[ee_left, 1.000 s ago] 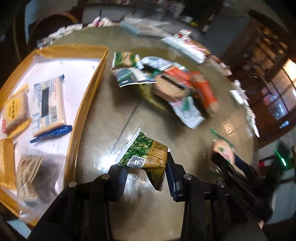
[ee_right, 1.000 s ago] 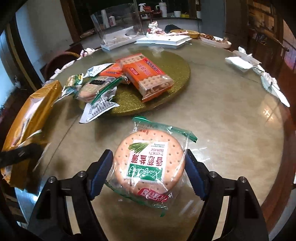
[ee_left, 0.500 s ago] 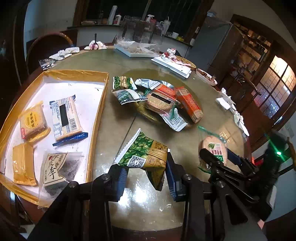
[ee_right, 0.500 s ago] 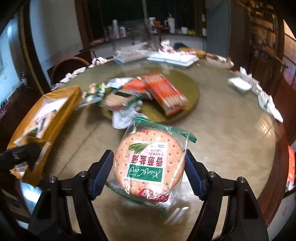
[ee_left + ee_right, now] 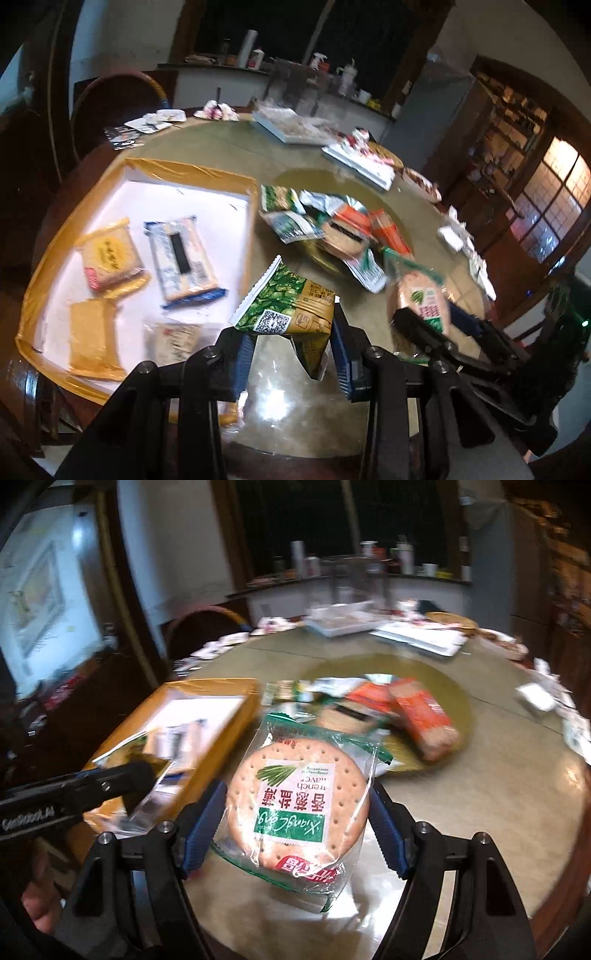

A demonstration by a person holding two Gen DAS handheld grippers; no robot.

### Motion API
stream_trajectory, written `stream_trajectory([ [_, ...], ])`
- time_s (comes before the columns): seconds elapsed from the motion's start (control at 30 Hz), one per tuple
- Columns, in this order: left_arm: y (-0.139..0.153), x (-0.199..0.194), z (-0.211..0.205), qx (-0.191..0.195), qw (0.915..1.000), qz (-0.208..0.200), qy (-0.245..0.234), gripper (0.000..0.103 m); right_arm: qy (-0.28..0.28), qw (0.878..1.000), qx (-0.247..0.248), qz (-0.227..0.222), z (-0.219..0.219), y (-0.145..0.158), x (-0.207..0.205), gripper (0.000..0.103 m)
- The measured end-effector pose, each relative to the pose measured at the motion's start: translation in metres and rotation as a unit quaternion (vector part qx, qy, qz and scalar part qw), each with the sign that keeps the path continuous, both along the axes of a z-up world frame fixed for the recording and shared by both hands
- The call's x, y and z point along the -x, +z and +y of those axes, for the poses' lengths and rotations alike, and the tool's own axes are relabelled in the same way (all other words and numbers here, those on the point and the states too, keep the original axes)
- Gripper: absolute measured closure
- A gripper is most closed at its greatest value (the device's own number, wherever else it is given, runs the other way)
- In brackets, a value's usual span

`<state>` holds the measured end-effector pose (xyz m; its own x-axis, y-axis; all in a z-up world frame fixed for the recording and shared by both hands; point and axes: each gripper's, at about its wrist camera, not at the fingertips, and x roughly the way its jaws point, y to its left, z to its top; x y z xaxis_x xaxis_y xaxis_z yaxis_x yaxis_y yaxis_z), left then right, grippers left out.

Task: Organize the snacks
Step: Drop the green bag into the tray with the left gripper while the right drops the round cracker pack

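Here the right hand-held gripper (image 5: 295, 823) pinches a round "XiangLang" cracker pack (image 5: 295, 805), label upside down, while the left hand-held gripper (image 5: 291, 354) pinches a QR-coded green packet (image 5: 288, 310).

Left hand-held gripper (image 5: 291, 363): black plastic frame, blue ribbed pads, silver screws. Right hand-held gripper (image 5: 295, 829): identical.

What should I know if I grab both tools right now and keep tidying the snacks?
Left tool: shut on the green snack packet, held above the table.
Right tool: shut on the round cracker pack, also off the table.
Done: four or five snacks lie in the yellow-rimmed tray.
Left: put both held snacks in the tray, then clear the snack pile on the gold mat.
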<state>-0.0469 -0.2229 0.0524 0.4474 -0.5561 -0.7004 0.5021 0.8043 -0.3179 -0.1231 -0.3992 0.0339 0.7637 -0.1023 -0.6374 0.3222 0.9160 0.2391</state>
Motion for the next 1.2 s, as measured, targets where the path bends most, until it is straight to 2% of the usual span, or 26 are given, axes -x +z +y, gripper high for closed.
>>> stream_trajectory([
  [0.1, 0.002, -0.02, 0.026, 0.016, 0.9995, 0.015, 0.021, 0.066, 0.032, 0.999, -0.016, 0.004, 0.015, -0.003, -0.022, 0.027],
  [0.23, 0.002, -0.048, 0.059, 0.011, 0.9978, 0.008, 0.065, 0.066, 0.088, 0.995, -0.051, -0.009, 0.032, -0.006, -0.054, 0.027],
  [0.33, -0.003, -0.072, 0.073, 0.005, 0.9961, 0.005, 0.088, 0.066, 0.107, 0.993, -0.051, -0.01, 0.039, -0.007, -0.081, 0.027],
  [0.6, -0.022, -0.13, 0.074, -0.065, 0.9874, -0.034, 0.14, 0.066, 0.156, 0.985, -0.069, 0.003, 0.055, -0.017, -0.167, 0.027],
  [0.9, -0.037, -0.149, 0.068, -0.12, 0.981, -0.055, 0.142, 0.066, 0.161, 0.984, -0.055, 0.047, 0.064, -0.038, -0.199, 0.027],
  [1.1, -0.048, -0.156, 0.063, -0.143, 0.9785, -0.05, 0.139, 0.065, 0.147, 0.985, -0.062, 0.066, 0.058, -0.048, -0.206, 0.026],
  [1.2, -0.053, -0.159, 0.06, -0.161, 0.9756, -0.051, 0.14, 0.061, 0.147, 0.985, -0.063, 0.07, 0.059, -0.047, -0.208, 0.025],
])
